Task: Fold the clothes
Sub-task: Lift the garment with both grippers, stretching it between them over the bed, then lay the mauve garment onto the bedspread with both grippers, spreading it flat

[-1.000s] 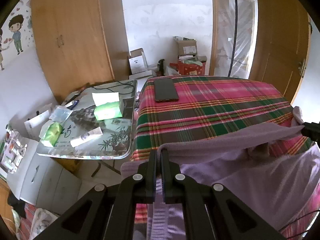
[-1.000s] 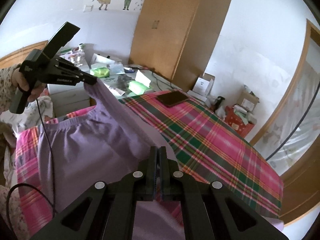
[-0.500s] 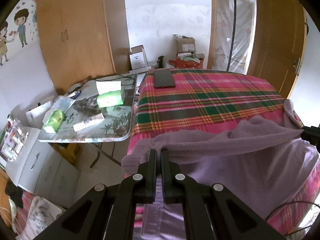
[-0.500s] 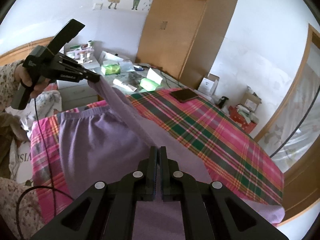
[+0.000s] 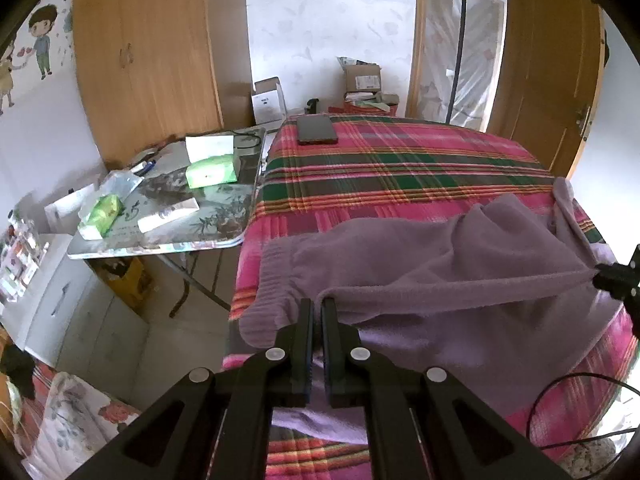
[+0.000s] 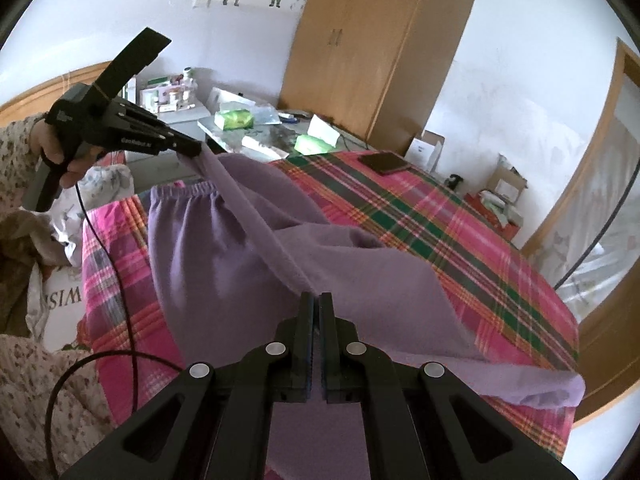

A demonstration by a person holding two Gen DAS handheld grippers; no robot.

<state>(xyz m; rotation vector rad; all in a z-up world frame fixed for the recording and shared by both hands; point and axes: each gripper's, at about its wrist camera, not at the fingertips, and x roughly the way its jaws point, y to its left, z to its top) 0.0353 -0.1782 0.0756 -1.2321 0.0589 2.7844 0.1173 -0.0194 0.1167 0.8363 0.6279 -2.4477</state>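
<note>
Folding step: carry the lifted edge of the purple trousers (image 6: 224,264) across the lower layer.
Left gripper (image 6: 199,148): pinching the waistband end.
Right gripper (image 6: 316,300): pinching the same edge.
Location: near edge of the plaid bed (image 5: 400,168).
Technique: hold the edge taut and lower both ends level, aligning edges before release.

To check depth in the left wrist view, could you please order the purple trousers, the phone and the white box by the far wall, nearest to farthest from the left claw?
1. Purple trousers: pinched in the left claw, at the near end of the bed.
2. Phone: at the bed's far end.
3. White box: beyond the bed, against the far wall.
</note>
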